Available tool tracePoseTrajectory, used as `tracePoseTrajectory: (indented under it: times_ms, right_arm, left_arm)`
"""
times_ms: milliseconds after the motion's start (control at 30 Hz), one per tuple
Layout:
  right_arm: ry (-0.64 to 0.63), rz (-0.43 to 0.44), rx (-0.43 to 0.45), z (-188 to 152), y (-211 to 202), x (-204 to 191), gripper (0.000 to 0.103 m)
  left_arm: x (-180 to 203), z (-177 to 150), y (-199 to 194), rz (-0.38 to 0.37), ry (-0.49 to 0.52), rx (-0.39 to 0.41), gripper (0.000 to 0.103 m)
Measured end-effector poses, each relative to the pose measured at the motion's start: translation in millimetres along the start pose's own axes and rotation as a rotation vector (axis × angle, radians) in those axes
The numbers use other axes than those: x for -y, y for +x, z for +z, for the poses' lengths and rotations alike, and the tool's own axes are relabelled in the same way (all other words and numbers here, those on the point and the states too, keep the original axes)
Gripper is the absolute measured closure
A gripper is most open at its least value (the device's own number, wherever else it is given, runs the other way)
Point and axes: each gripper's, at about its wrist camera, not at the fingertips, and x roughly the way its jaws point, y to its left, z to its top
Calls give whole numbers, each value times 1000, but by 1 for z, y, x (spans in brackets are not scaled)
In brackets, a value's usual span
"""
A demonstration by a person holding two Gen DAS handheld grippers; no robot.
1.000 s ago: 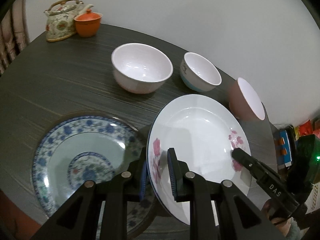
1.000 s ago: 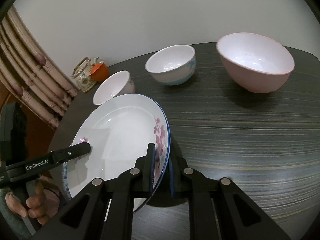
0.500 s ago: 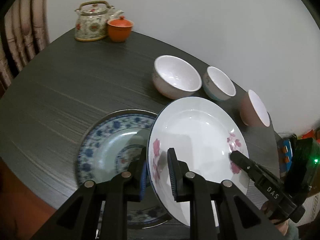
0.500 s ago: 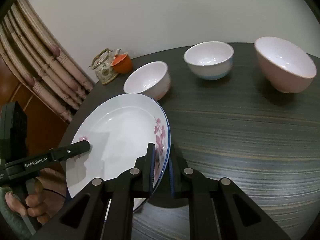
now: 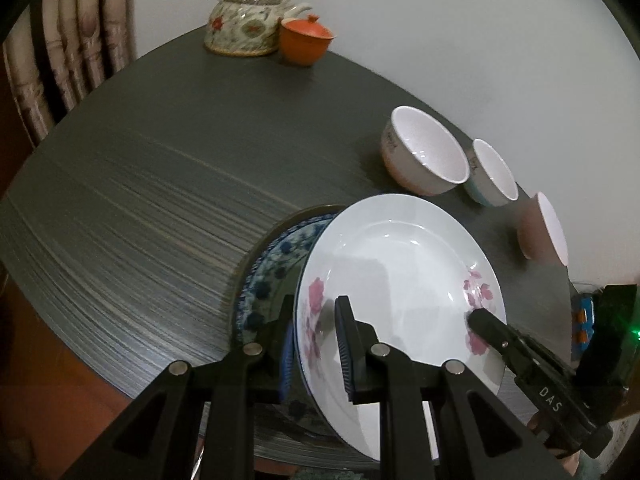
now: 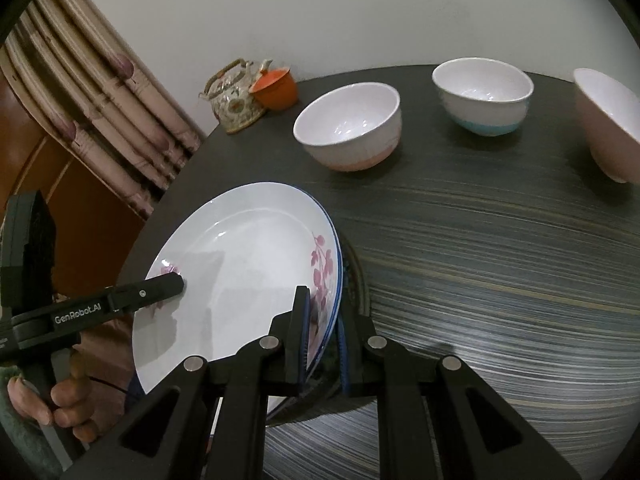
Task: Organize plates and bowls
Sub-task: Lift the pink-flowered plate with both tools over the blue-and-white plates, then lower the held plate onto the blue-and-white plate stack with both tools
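Blue-patterned plate [image 5: 276,268], seemingly underneath, shows only from left; both jaws grip white plate [image 5: 400,276].

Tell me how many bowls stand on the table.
3, in a row near the wall: a pink-based bowl, a blue-based bowl, and a pink bowl cut by the frame edge. None seems hidden.

Left gripper [image 5: 312,344] angled down, fingers clamped on white plate [image 5: 400,264] rim. Right gripper [image 6: 322,340] angled down, fingers clamped on opposite rim.
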Motion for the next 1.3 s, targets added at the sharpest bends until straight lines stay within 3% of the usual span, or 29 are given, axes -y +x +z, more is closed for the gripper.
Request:
tracePoseTrajectory:
  times_ms: [433, 733, 900, 1033, 1300]
  right_arm:
    - [-35, -27, -62, -2, 28, -12, 90]
    - [-65, -76, -127, 1, 36, -19, 88]
    - [-84, -122, -183, 2, 45, -24, 82]
    - [-69, -116, -205, 5, 48, -28, 71]
    - [-55, -182, -262, 13, 54, -40, 65]
  left_arm:
    - [-17, 2, 24, 29, -9, -35, 84]
    - [-10, 3, 31, 75, 51, -38, 84]
    - [-4, 1, 32, 113, 90, -29, 84]
    - [-4, -1, 33, 125, 91, -29, 84]
    - [1, 0, 33, 152, 93, -31, 84]
